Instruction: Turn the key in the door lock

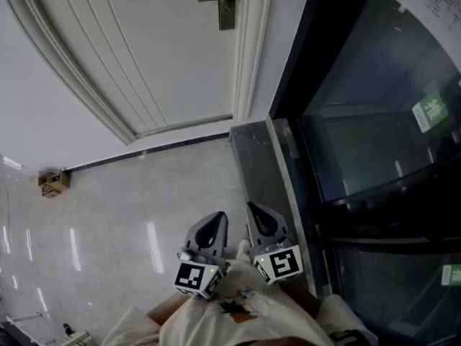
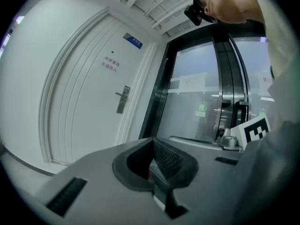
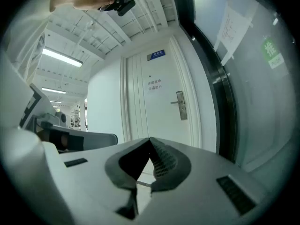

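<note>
The left gripper (image 1: 215,220) and the right gripper (image 1: 255,211) are side by side, and both have the jaws closed together with nothing between them. The door lock (image 1: 227,2) sits on the white door (image 1: 158,56), well ahead of both jaws and apart from them.

Blue plate (image 3: 155,55): above door (image 3: 161,121), too small to read
Red notice (image 3: 155,85): on door, illegible
Paper sheet (image 3: 233,25): on glass wall (image 3: 262,102), print blurred
Green sticker (image 3: 270,49): on glass wall, unreadable
</note>
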The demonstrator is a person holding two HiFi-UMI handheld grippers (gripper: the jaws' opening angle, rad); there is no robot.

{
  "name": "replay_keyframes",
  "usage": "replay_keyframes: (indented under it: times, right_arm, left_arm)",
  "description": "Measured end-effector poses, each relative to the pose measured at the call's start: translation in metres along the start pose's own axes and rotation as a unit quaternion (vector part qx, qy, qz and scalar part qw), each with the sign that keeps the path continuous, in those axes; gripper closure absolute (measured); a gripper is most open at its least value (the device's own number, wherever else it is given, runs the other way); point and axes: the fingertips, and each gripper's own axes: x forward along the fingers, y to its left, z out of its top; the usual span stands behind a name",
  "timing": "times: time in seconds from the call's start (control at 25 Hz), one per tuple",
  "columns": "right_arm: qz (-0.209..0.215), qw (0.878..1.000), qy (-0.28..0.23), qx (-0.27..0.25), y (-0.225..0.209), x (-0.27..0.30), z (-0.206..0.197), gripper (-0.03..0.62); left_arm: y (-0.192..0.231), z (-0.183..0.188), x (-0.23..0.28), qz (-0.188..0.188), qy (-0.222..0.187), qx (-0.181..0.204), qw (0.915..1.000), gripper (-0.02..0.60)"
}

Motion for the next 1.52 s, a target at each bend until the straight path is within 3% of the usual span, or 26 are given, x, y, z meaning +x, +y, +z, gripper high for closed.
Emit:
replay_keyframes:
  times: [0.36, 0.64, 0.8, 1.16, 1.4, 1.52]
  right_arm:
    - [-0.017, 1.000, -0.013, 0.009, -0.037, -0.029, 0.005, 0.588]
    - [0.030, 0.998, -0.029, 0.039, -0.045, -0.039, 0.012, 0.586]
    - [0.035, 0.999, -0.033, 0.025, -0.056, -0.035, 0.006, 0.586]
    - [0.030, 0.999, -0.011, 0.022, -0.094, 0.051, -0.006, 0.586]
    - [-0.003, 1.000, -0.013, 0.011, -0.132, 0.175, 0.003, 0.586]
    - [-0.030, 0.999, -0.006, 0.012, -0.154, 0.250, 0.018, 0.586]
  left_arm:
    - [-0.039, 0.001, 0.005, -0.008, -0.006, 0.012, 0.9999, 0.575]
    - [-0.057, -0.006, 0.014, 0.008, -0.007, 0.018, 0.9998, 0.575]
    - [-0.066, -0.020, 0.021, 0.013, -0.008, 0.031, 0.9994, 0.575]
    - [0.008, -0.007, 0.086, 0.050, -0.006, -0.015, 0.9986, 0.575]
    - [0.107, 0.024, 0.185, 0.023, -0.009, -0.011, 0.9996, 0.575]
    - [0.163, 0.057, 0.241, -0.004, -0.012, -0.020, 0.9997, 0.575]
